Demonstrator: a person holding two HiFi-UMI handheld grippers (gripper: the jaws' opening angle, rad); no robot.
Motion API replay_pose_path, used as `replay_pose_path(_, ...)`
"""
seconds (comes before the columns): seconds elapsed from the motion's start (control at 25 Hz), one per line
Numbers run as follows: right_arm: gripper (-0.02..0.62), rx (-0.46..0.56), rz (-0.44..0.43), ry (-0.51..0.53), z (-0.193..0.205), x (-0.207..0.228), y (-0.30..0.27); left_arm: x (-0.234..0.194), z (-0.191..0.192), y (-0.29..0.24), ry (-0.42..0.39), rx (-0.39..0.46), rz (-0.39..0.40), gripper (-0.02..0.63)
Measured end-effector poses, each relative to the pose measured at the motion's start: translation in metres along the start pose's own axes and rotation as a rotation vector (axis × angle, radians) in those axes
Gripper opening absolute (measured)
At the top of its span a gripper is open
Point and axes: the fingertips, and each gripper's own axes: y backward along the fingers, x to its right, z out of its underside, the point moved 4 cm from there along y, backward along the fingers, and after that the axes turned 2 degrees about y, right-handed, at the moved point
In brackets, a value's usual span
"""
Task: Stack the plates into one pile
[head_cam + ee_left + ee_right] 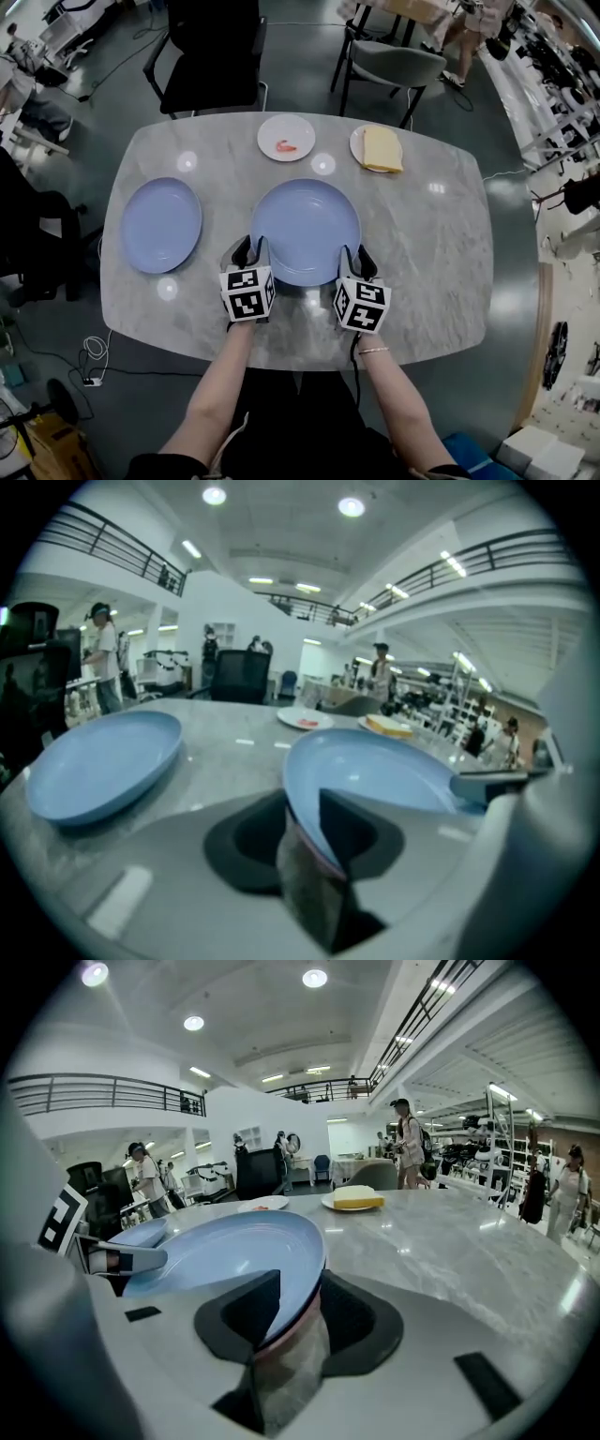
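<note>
Jaws apart astride blue plate [305, 230] rim

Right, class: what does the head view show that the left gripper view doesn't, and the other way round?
Head view only: the person's forearms, the whole table and the floor around it.

Left gripper view only: ceiling lights, balcony railings, people standing in the room, and a close look at the middle blue plate with its rim between the jaws of the left gripper.

Both: that plate, the other blue plate, the small white plate, the plate with a yellow block, and the right gripper at the middle plate's opposite rim.
</note>
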Motion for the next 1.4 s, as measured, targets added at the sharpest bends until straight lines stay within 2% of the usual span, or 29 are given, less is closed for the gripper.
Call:
replay_pose_path(0.12, 0.127, 0.014, 0.003, -0.019, 0.004, 0.001, -0.001, 0.0, 0.002, -0.002, -0.005, 0.02, 0.029, 0.123)
replay_pose_path(0.2, 0.133, 0.035, 0.001, -0.05, 0.004, 0.004, 0.001, -0.001, 0.002, -0.002, 0.02, 0.026, 0.05, 0.132)
replay_pose_path(0.36, 0.14, 0.111, 0.014, -0.139, -0.005, 0.016, 0.007, -0.021, -0.005, 0.004, 0.183, 0.102, 0.075, 0.143)
replay_pose_path(0.44, 0.144, 0.108, 0.011, -0.159, -0.007, 0.022, 0.003, -0.029, -0.007, 0.002, 0.216, 0.111, 0.087, 0.144)
replay_pose_path(0.64, 0.16, 0.047, -0.015, -0.194, -0.002, 0.024, -0.01, -0.027, -0.007, -0.009, 0.23, 0.057, 0.116, 0.15)
replay_pose_path(0.84, 0.161, -0.033, -0.036, -0.175, 0.001, 0.014, -0.023, -0.02, -0.007, -0.023, 0.191, -0.062, 0.096, 0.15)
replay_pose_path(1.0, 0.16, -0.076, -0.048, -0.157, 0.004, 0.008, -0.028, -0.01, -0.003, -0.029, 0.136, -0.114, 0.105, 0.15)
replay_pose_path(1.16, 0.16, -0.081, -0.054, -0.178, 0.002, 0.007, -0.032, -0.002, -0.004, -0.033, 0.105, -0.11, 0.11, 0.152)
replay_pose_path(1.32, 0.16, -0.067, -0.038, -0.256, 0.003, 0.009, -0.026, -0.006, -0.008, -0.029, 0.19, -0.069, 0.135, 0.114)
replay_pose_path(1.4, 0.16, -0.052, -0.022, -0.27, 0.001, 0.008, -0.019, -0.005, -0.01, -0.025, 0.188, -0.055, 0.142, 0.096)
